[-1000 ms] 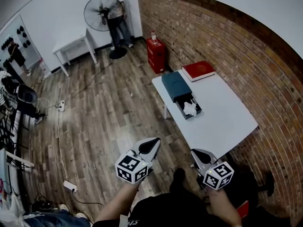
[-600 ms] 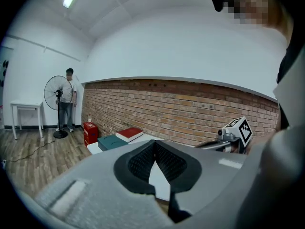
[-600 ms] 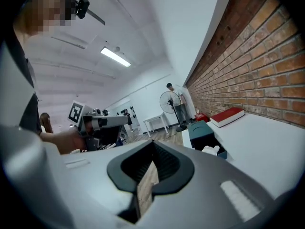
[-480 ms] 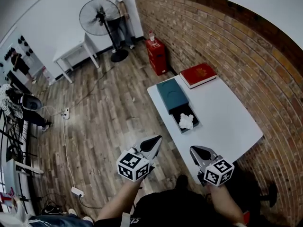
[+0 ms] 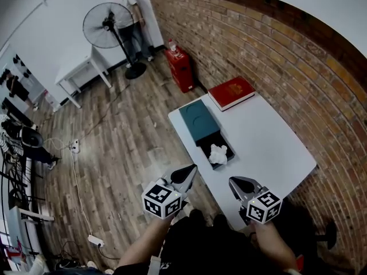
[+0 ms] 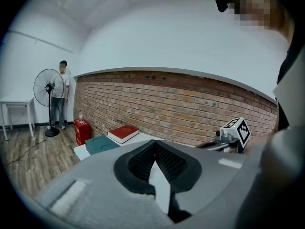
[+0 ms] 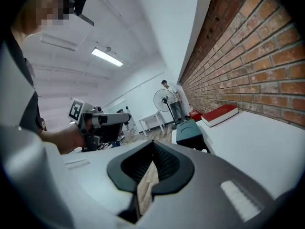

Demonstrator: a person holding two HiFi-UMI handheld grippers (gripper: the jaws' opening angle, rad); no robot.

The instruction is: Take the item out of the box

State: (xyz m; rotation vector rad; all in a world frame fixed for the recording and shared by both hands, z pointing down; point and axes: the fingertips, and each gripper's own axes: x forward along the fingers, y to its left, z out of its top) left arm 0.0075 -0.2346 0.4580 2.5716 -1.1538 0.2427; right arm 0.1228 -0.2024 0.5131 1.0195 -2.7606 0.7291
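white table (image 5: 269,148) stands along a brick wall (image 5: 275,50) on the right, over a wooden floor (image 5: 126,153). at the table's left edge lies a teal box (image 5: 198,119), and its dark inner tray (image 5: 205,148) is slid out toward the near side. the item, a crumpled white wad (image 5: 218,153), rests inside that open tray, untouched. beyond the box, at the table's far end, lies a red book (image 5: 231,92), apart from the box.

the left gripper (image 5: 186,172) hangs over the floor just left of the table's near corner, its jaws pressed together with nothing between them. the right gripper (image 5: 238,183) hangs over the near end of the table, its jaws likewise pressed together and empty. both point toward the box but are well apart from it and from the wad. the two grippers sit side by side with a gap between them.

far off on the left, a standing fan (image 5: 103,24) is on the floor beside a person (image 5: 129,16), with a small white table (image 5: 77,70) to their left and a red crate (image 5: 179,67) against the brick wall.
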